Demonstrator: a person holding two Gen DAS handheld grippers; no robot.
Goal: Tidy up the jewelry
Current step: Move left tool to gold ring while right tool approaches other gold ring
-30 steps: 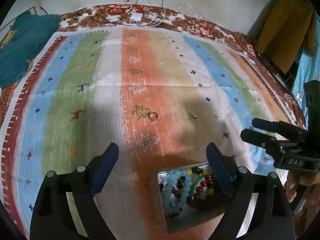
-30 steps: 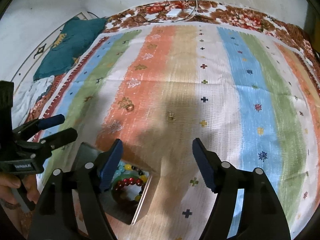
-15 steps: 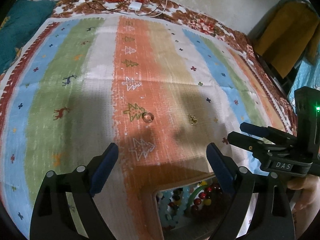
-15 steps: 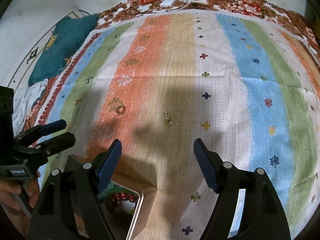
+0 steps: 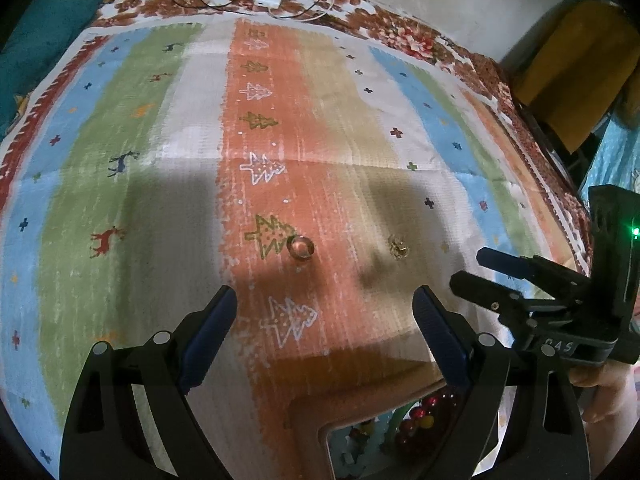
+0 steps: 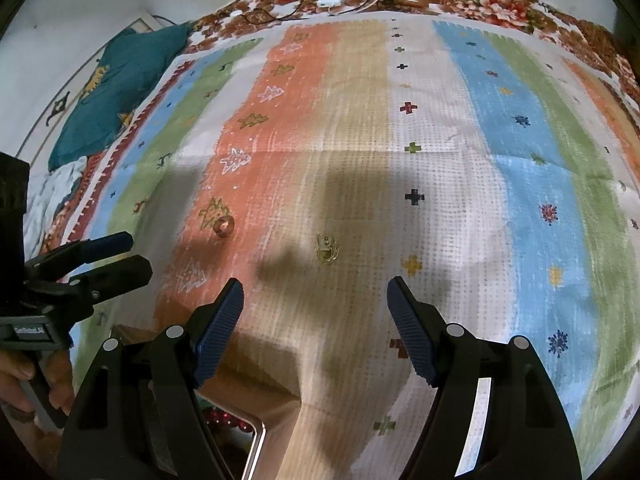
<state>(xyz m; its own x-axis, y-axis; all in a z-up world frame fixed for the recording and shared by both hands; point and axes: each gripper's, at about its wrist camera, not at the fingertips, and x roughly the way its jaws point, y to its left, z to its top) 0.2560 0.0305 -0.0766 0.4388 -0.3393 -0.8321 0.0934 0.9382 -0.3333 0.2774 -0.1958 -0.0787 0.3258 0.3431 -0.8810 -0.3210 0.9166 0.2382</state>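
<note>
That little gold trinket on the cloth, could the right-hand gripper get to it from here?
Probably yes: the right gripper is open, and the gold trinket lies on bare cloth just ahead with nothing between.

Left gripper (image 5: 325, 312) fingers spread wide, right gripper (image 6: 315, 300) fingers spread wide, both empty, side by side

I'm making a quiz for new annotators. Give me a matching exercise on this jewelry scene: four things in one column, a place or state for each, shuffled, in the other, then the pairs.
Things:
1. ring
2. gold charm
3. tray of beads
4. left claw

Places or states:
A. open, holding nothing
B. on the orange stripe, beside a green tree motif
C. at the near edge, partly hidden behind the claw fingers
D. on the tan stripe, ahead of the right claw

Pairs: 1-B, 2-D, 3-C, 4-A
</note>
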